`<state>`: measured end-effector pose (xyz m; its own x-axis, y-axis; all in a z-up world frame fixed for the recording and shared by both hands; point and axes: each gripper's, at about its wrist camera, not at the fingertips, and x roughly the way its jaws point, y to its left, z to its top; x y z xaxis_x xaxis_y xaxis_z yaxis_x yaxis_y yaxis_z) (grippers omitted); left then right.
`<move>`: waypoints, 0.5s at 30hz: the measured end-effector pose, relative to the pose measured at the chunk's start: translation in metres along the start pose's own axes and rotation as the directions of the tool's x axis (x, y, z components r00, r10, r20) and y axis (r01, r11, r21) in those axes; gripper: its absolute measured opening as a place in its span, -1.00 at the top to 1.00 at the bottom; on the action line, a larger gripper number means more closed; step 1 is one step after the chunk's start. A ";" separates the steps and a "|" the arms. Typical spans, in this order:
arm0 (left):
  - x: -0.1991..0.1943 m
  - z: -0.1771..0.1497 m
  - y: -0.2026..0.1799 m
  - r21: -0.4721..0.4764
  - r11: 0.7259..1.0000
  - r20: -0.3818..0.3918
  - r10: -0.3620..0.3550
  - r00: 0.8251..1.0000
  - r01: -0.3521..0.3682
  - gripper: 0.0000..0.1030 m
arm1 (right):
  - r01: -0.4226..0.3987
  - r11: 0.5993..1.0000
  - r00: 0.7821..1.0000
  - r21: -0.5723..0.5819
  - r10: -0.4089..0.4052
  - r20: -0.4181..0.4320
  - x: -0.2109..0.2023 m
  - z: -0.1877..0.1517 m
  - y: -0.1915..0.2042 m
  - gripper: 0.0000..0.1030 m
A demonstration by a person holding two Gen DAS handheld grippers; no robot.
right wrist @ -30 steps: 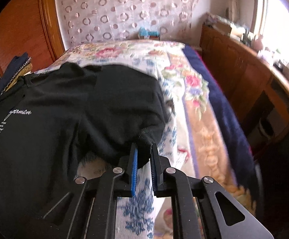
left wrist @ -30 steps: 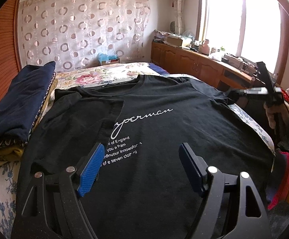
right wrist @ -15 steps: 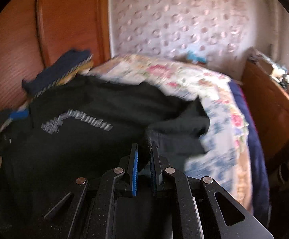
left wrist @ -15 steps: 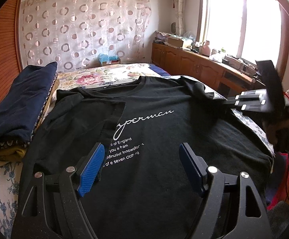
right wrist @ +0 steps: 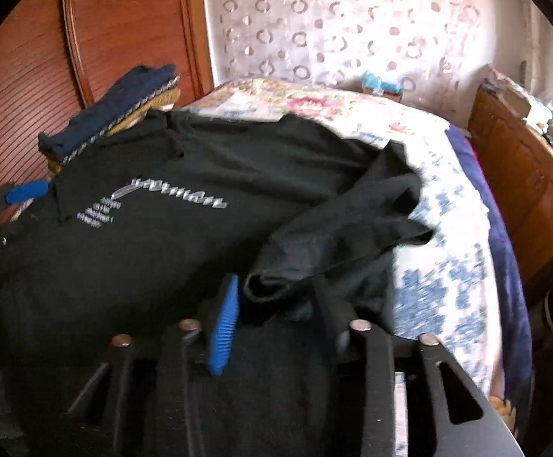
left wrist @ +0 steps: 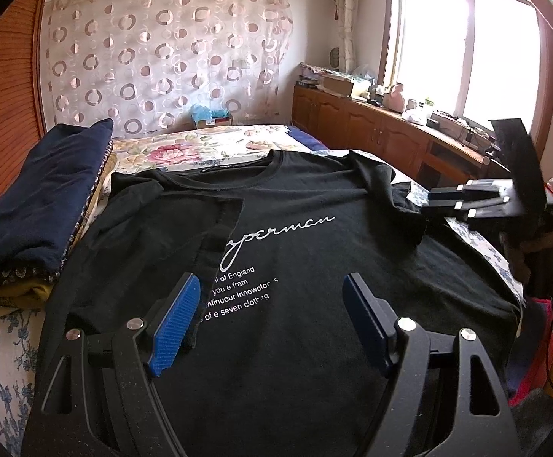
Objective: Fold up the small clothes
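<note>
A black T-shirt (left wrist: 295, 266) with white lettering lies spread face up on the bed, its left sleeve folded in over the chest. My left gripper (left wrist: 272, 316) is open and empty, held low over the shirt's lower front. My right gripper (right wrist: 276, 304) is open; the shirt's right sleeve (right wrist: 352, 224) lies crumpled on the chest between and just beyond its fingers. The right gripper also shows in the left wrist view (left wrist: 478, 200), at the shirt's right edge. The left gripper's blue pad (right wrist: 25, 192) shows at the left of the right wrist view.
A stack of folded clothes, navy on top (left wrist: 48, 190), sits at the bed's left side by the wooden wardrobe (right wrist: 124, 30). The floral bedsheet (right wrist: 440, 228) is bare to the right of the shirt. A wooden cabinet (left wrist: 371, 129) runs under the window.
My right gripper carried the right sleeve inward over the chest, then opened and let it drop there. The left gripper stayed open and still.
</note>
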<state>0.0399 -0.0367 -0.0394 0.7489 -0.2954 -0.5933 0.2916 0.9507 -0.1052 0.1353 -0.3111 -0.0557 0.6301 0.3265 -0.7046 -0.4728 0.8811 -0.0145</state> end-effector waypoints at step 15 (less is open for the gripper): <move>0.004 -0.004 0.000 -0.014 1.000 -0.005 0.001 1.000 -0.001 -0.51 | 0.050 0.974 0.998 0.219 -0.040 -0.051 0.059 0.015 -0.094 0.04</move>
<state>0.0400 -0.0373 -0.0451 0.7461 -0.2935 -0.5976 0.2821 0.9524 -0.1156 0.2259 -0.3692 -0.0856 0.6159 0.2730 -0.7390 -0.2939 0.9499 0.1059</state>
